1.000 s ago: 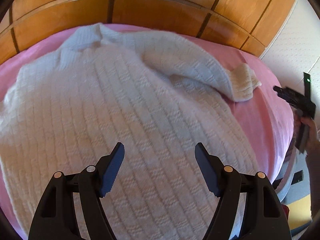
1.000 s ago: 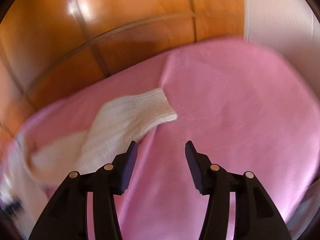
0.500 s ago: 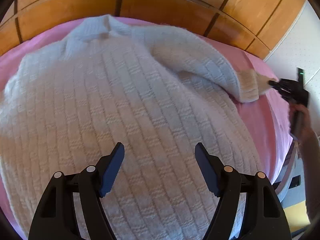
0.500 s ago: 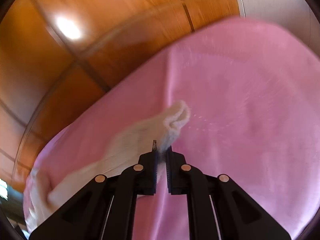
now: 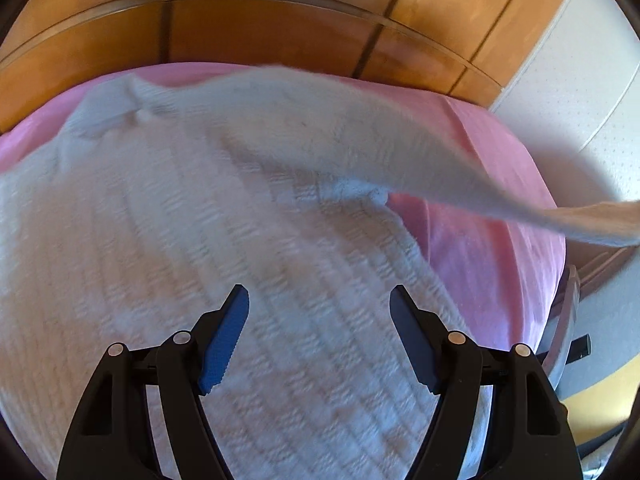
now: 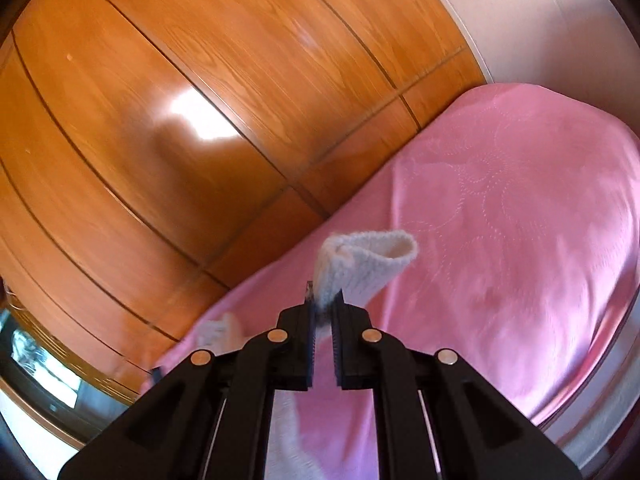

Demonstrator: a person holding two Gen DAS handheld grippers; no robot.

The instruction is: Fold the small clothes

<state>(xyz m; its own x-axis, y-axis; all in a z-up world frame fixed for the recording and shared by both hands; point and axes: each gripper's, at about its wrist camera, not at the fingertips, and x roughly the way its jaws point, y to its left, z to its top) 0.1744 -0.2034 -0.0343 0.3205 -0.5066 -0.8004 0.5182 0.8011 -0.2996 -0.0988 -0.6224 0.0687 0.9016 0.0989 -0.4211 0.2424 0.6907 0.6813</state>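
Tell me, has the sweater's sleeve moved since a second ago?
Yes. The sleeve has lifted off the pink bedspread and stretches toward the right edge, its cuff pinched in the right claw.

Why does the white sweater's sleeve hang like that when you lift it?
Probably because it is soft and floppy: the sleeve sags in a curve between the sweater and the right gripper. The cuff droops over the jaws, so it likely stretches and swings.
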